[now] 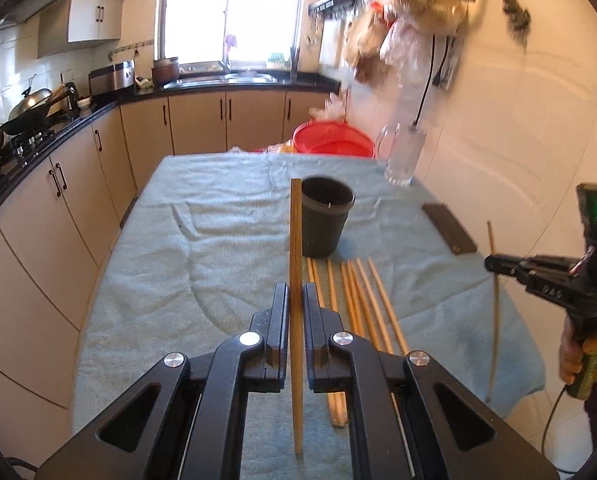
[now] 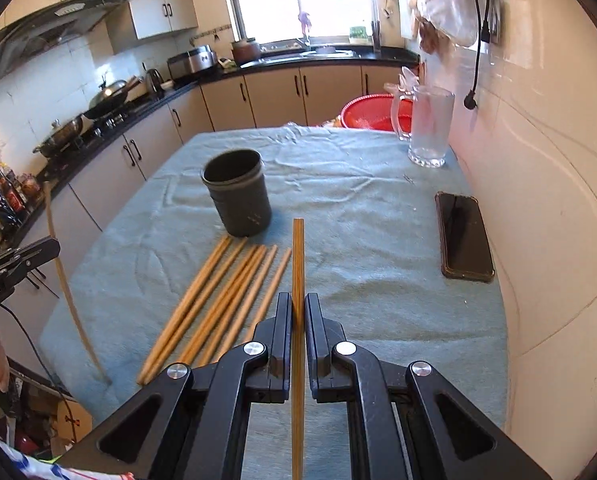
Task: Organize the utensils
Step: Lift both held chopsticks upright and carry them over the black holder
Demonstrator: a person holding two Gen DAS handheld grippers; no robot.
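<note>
My left gripper [image 1: 296, 300] is shut on a wooden chopstick [image 1: 296, 240] that points toward a dark cup [image 1: 325, 220] standing upright on the blue towel [image 1: 218, 232]. My right gripper [image 2: 298, 308] is shut on another chopstick [image 2: 298, 256], held above the towel [image 2: 378, 280] to the right of several loose chopsticks [image 2: 226, 300]. The same loose chopsticks [image 1: 362, 304] lie just before the cup [image 2: 236, 196]. The right gripper [image 1: 494, 264] with its chopstick shows at the right of the left wrist view. The left gripper [image 2: 54, 246] shows at the left edge of the right wrist view.
A black phone [image 2: 463, 236] lies near the wall on the towel's right side; it also shows in the left wrist view [image 1: 449, 228]. A glass jug [image 2: 428, 128] stands at the far right corner, a red basket [image 2: 378, 114] behind the table. Kitchen counters run along the left.
</note>
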